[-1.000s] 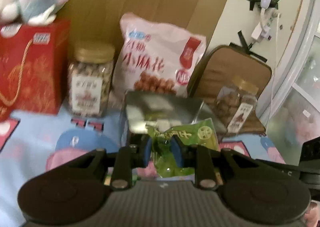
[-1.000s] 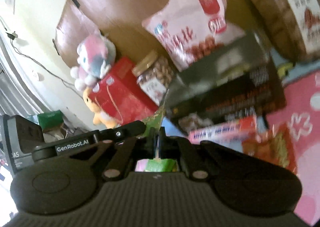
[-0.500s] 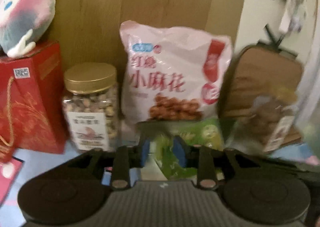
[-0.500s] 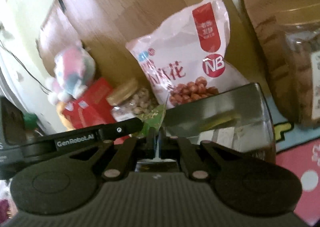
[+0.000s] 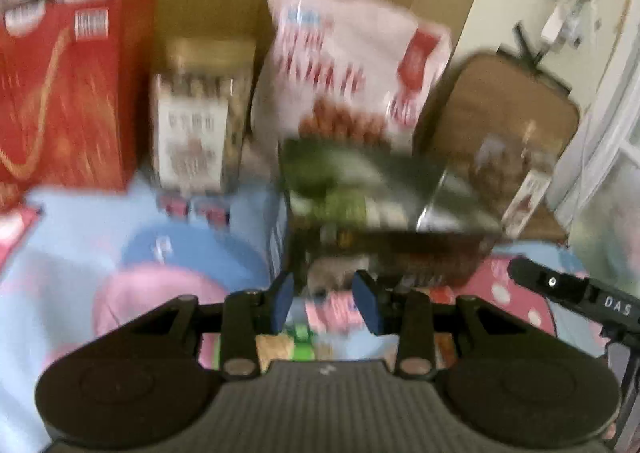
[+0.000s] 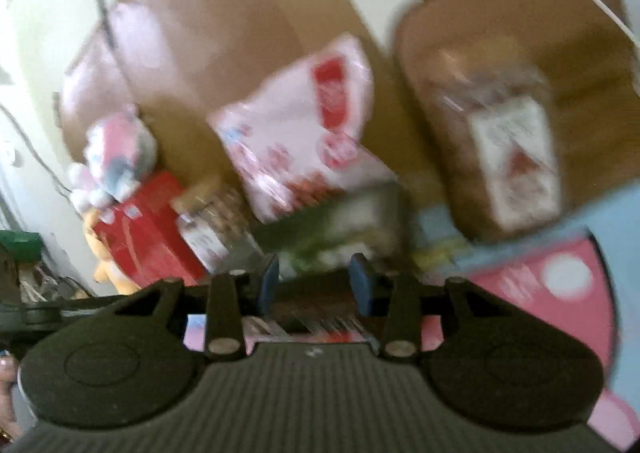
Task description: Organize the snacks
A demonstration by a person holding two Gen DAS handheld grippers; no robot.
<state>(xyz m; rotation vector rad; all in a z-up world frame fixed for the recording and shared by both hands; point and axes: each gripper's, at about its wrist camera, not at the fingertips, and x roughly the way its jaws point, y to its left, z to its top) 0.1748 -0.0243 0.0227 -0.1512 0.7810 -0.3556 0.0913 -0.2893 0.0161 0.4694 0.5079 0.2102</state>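
Note:
Both views are blurred by motion. The green snack packet [image 5: 340,205] lies on top of a dark shiny box [image 5: 384,213], in front of a pink-white snack bag [image 5: 352,65]. It also shows in the right wrist view [image 6: 320,241] on the dark box [image 6: 360,213]. My left gripper [image 5: 325,298] is open and empty, just short of the box. My right gripper [image 6: 314,283] is open and empty, close in front of the box.
A red gift box [image 5: 60,93] with a plush toy, a nut jar [image 5: 196,113], a second jar [image 5: 516,173] and a brown cushion [image 5: 508,101] stand against the wooden board. Small packets [image 5: 332,313] lie on the pink and blue mat below the fingers.
Both grippers held the green packet before and have let go of it. It now lies on the dark box, and both grippers have opened and pulled back.

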